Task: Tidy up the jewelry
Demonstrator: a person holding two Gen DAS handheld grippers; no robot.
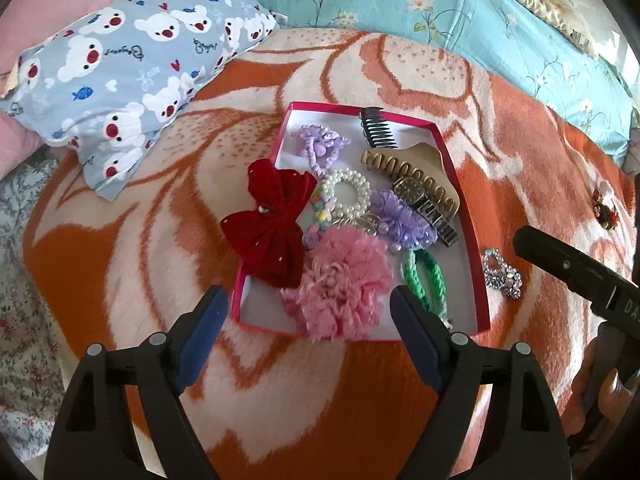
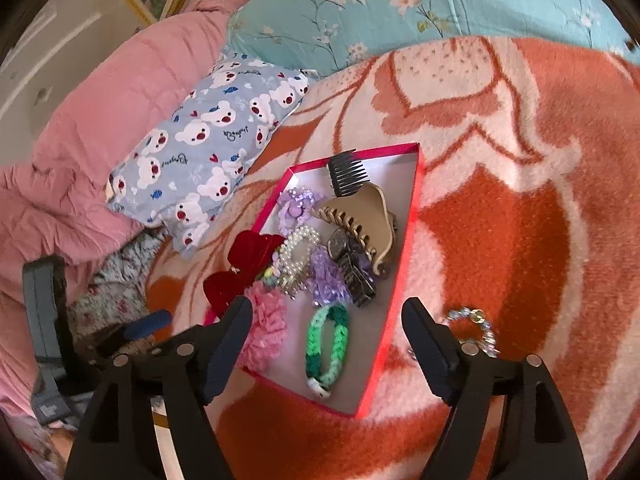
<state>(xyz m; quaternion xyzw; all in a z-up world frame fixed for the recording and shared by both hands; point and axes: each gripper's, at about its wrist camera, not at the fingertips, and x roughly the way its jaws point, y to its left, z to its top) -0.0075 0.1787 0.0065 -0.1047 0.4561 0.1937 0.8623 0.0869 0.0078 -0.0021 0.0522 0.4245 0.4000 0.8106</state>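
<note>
A shallow red box (image 1: 468,204) (image 2: 412,216) lies on the orange and cream blanket. It holds a red velvet bow (image 1: 272,224), a pink scrunchie (image 1: 344,284), a green braided bracelet (image 2: 326,344), a pearl bracelet (image 1: 348,192), purple pieces, a watch (image 1: 424,204), a tan claw clip (image 2: 360,216) and a black comb (image 1: 378,130). A sparkly bracelet (image 1: 502,274) (image 2: 474,330) lies on the blanket right of the box. My left gripper (image 1: 308,332) is open and empty over the box's near edge. My right gripper (image 2: 328,336) is open and empty above the box's near end.
A bear-print pillow (image 1: 128,80) lies left of the box, with a pink quilt (image 2: 80,160) behind it. A teal floral quilt (image 1: 440,12) borders the far side. A small dark red ornament (image 1: 606,210) lies at the far right of the blanket.
</note>
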